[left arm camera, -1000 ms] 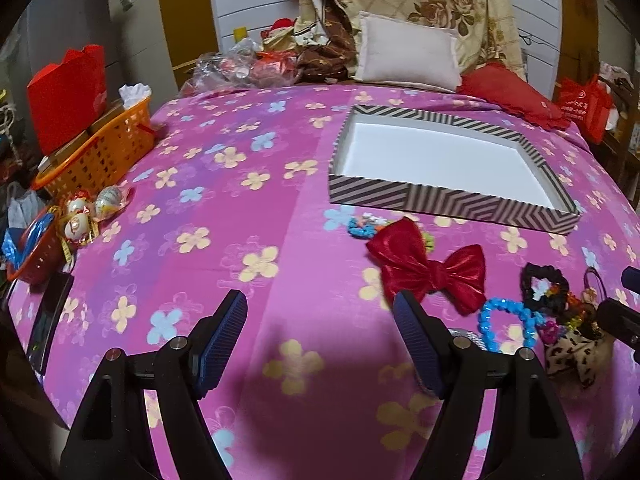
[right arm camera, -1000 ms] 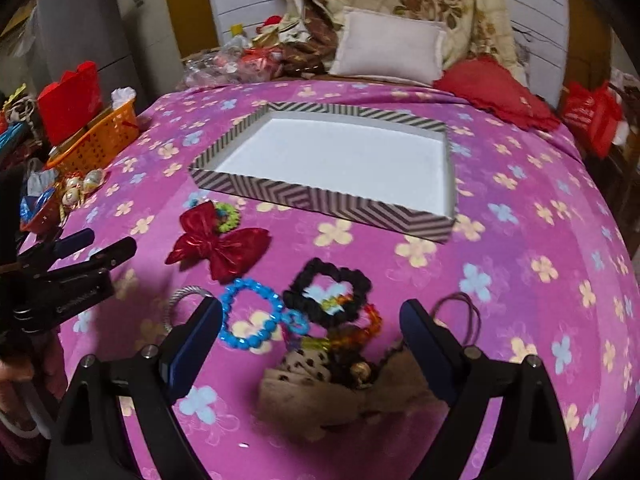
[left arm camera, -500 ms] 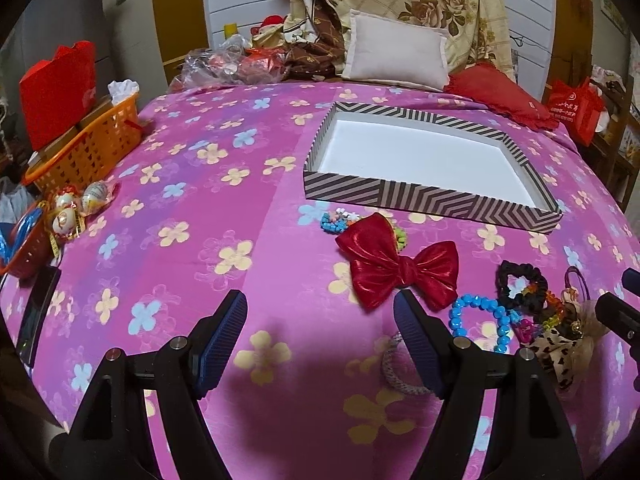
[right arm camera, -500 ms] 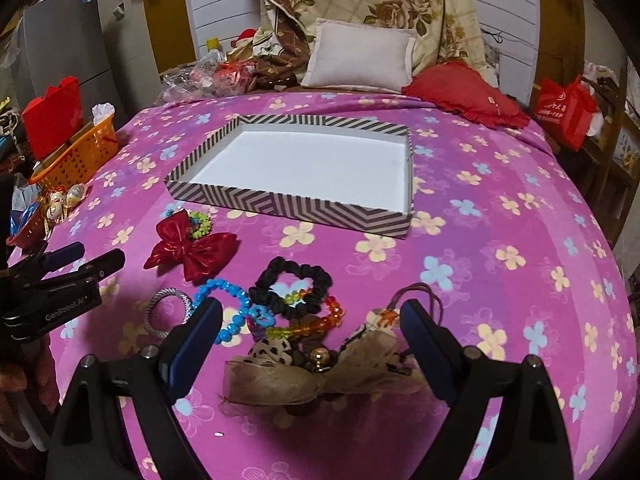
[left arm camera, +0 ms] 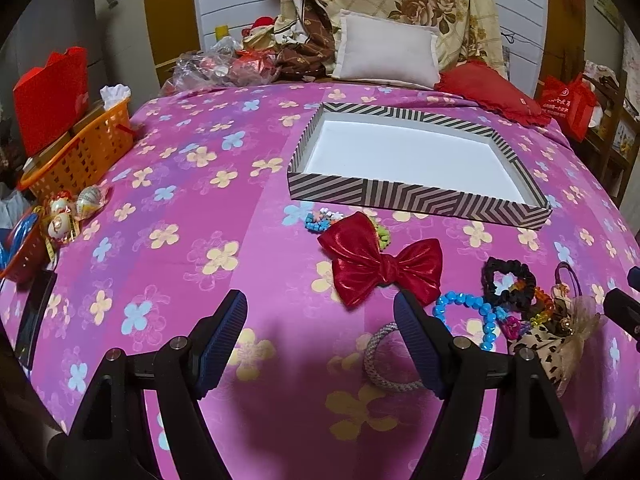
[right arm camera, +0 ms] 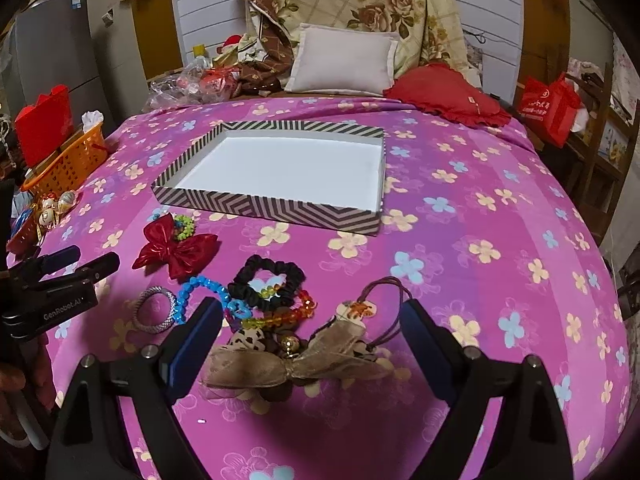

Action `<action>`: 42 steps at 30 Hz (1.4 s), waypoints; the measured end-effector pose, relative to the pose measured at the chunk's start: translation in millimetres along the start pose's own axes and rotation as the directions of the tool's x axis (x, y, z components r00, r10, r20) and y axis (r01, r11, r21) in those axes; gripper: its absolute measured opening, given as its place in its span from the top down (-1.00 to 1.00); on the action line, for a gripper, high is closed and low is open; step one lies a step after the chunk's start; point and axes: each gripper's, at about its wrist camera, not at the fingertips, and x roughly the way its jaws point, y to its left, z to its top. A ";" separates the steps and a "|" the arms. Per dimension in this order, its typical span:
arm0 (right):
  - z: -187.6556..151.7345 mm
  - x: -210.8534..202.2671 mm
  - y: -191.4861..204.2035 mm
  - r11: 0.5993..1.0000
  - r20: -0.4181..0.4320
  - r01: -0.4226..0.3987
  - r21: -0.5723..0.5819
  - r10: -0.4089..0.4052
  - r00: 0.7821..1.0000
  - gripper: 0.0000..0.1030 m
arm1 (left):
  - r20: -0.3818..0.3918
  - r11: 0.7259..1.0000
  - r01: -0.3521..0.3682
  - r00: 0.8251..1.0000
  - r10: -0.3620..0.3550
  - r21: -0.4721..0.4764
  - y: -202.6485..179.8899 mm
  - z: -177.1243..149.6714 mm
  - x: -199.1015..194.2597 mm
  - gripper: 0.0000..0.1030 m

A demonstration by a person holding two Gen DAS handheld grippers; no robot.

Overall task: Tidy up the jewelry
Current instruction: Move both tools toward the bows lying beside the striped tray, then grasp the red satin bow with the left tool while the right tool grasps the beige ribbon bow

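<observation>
Both claws stand spread wide with nothing between the pads: the left gripper [left arm camera: 320, 332] hangs over bare pink bedspread [left arm camera: 192, 240] near the bed's near edge, and the right gripper [right arm camera: 312, 336] hangs over the jewelry heap at that same edge. The striped box [right arm camera: 280, 206] lies open near the middle of the bed, white floor showing, with open bedspread on all four sides, widest toward the right edge. Between the box's near wall and the near edge lies the jewelry: a red bow [right arm camera: 176, 250] with a green beaded piece [right arm camera: 184, 227] tucked partly under it, a blue bead bracelet [right arm camera: 196, 290], a silver woven bangle [right arm camera: 156, 310], a black scrunchie [right arm camera: 266, 282] and a tan gauze bow [right arm camera: 292, 364], the last ones touching and overlapping. In the left wrist view the left claw's right finger [left arm camera: 416, 340] covers part of the bangle, and the right gripper's tip is cut off at the frame's right side. Small charms and amber beads under the gauze bow are tangled and hard to tell apart. An orange basket [left arm camera: 80, 152] sits at the bed's left edge; pillows [right arm camera: 344, 64] crowd the far edge.
</observation>
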 end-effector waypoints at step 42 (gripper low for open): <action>-32.5 24.8 -15.9 0.977 -0.135 -0.204 0.063 0.211 0.968 -0.49 | -0.131 0.985 0.097 0.985 -0.116 -0.141 43.2 -0.6 33.4 0.00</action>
